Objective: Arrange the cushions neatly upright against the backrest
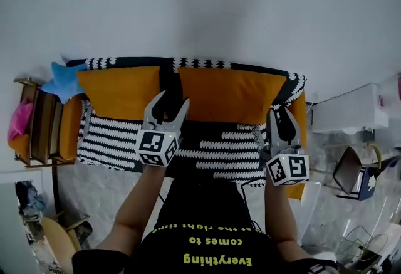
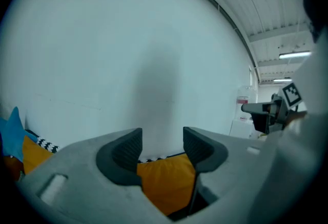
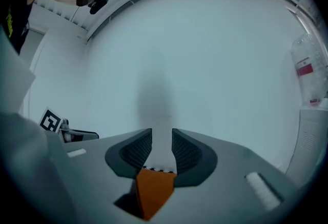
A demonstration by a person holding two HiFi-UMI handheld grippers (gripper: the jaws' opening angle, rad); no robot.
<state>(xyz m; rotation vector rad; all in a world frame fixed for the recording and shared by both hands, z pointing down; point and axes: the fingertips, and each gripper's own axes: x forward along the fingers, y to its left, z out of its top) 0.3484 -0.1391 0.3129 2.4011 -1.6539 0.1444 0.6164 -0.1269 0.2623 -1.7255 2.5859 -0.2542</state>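
The right gripper point(image 3: 162, 142) holds its jaws narrowly apart, empty, an orange cushion point(image 3: 154, 189) beyond them.

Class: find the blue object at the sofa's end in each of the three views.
Head view: blue object, upper left, beside the left orange cushion.
Left gripper view: blue object at the lower left edge.
Right gripper view: not in it.
Shared landmark: the white wall, in all three.
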